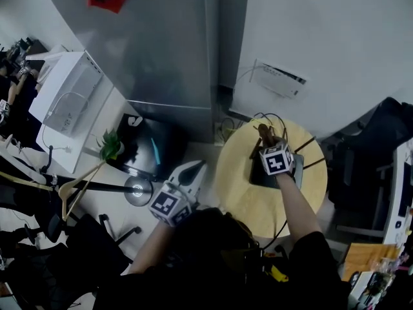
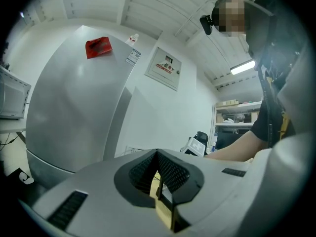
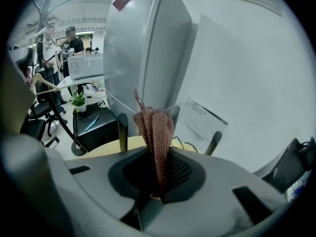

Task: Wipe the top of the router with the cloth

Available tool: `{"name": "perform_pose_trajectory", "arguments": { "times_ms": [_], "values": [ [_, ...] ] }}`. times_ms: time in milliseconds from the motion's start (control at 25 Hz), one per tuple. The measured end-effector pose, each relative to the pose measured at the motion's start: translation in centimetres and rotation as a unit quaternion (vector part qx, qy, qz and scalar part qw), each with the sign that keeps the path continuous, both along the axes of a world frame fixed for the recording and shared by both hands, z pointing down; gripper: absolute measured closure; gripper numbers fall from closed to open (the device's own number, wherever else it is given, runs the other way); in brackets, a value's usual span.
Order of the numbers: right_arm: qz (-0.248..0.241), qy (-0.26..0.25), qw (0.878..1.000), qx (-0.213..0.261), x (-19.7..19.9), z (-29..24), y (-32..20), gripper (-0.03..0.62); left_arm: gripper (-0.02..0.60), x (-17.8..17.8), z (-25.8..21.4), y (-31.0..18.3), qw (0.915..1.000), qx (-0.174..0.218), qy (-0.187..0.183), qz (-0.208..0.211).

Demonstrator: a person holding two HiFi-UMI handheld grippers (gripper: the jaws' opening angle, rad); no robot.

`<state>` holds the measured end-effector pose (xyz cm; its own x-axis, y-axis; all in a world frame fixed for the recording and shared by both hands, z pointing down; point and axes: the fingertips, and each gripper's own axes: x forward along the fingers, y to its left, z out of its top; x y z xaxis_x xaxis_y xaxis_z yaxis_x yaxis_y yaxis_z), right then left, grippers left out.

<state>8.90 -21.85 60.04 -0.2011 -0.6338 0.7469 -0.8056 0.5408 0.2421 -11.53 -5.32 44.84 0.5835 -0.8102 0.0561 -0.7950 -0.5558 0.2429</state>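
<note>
Nearest in the head view, the left gripper (image 1: 195, 168) hangs beside the round table (image 1: 239, 196). The right gripper (image 1: 266, 141) holds the brown cloth (image 1: 264, 133) over the black router (image 1: 258, 175).

Left gripper view: jaws pressed together, nothing between them.

Right gripper view: jaws clamped on the cloth, the router's antennas (image 3: 122, 127) upright behind it.

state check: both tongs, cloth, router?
Left tongs: shut, empty.
Right tongs: shut on the cloth, above the router.
Cloth: bunched, pinched, sticking out past the tips.
Router: lying on the round table, antennas up.
</note>
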Motion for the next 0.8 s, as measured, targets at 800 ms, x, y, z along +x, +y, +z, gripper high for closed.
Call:
{"name": "perform_pose_trajectory", "arguments": {
  "times_ms": [800],
  "values": [
    [-0.053,0.009,0.992,0.110,2.9,-5.4,3.9,0.532,0.584,3.1,-0.8,-0.4,0.9985,0.005,0.012,0.053]
  ]
}}
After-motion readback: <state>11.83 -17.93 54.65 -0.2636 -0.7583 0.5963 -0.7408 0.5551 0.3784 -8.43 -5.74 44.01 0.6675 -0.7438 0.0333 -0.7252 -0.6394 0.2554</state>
